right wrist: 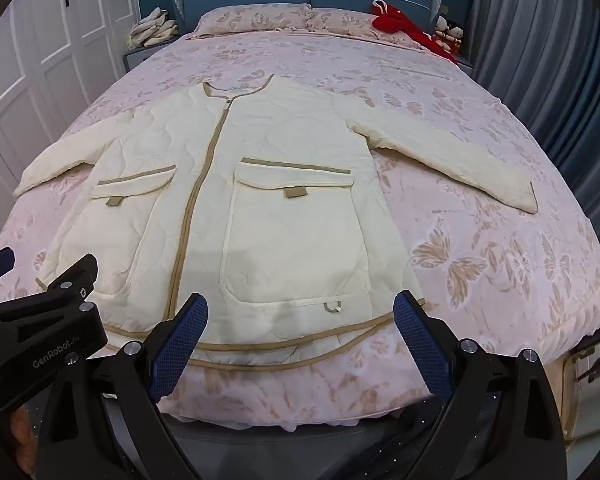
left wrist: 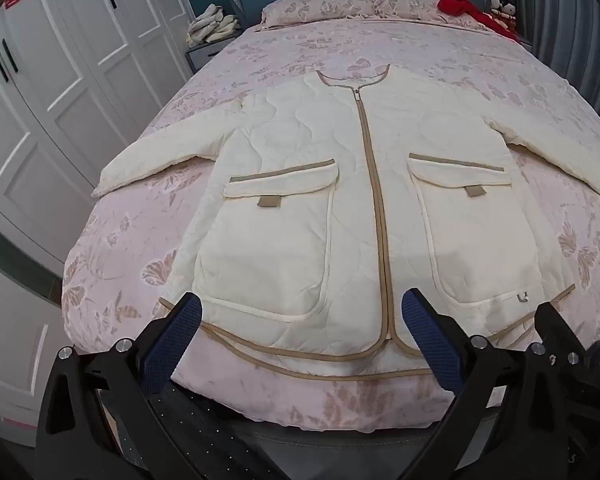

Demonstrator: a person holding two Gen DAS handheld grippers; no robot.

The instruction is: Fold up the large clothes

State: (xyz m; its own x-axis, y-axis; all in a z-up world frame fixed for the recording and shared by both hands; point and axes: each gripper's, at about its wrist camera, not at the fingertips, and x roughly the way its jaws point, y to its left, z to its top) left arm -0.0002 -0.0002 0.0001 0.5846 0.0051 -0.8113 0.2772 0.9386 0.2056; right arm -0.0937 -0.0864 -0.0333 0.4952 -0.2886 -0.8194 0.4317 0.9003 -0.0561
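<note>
Spread jaws, jacket (left wrist: 340, 200) hem possibly overhanging.

Pink floral bed (left wrist: 228, 64); cream jacket (left wrist: 340, 184) spread flat, pillows (left wrist: 316, 10), red garment (left wrist: 460, 4)

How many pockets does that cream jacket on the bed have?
2 show on the jacket: one flap pocket on the left of the zipper, the other flap pocket on its right. Any inside are hidden.

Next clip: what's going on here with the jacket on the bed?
A cream quilted jacket lies flat and zipped, front up, sleeves spread, on a pink floral bed. The person holds the left gripper and right gripper open near its bottom hem, grasping nothing. No fold has been made yet.
</note>
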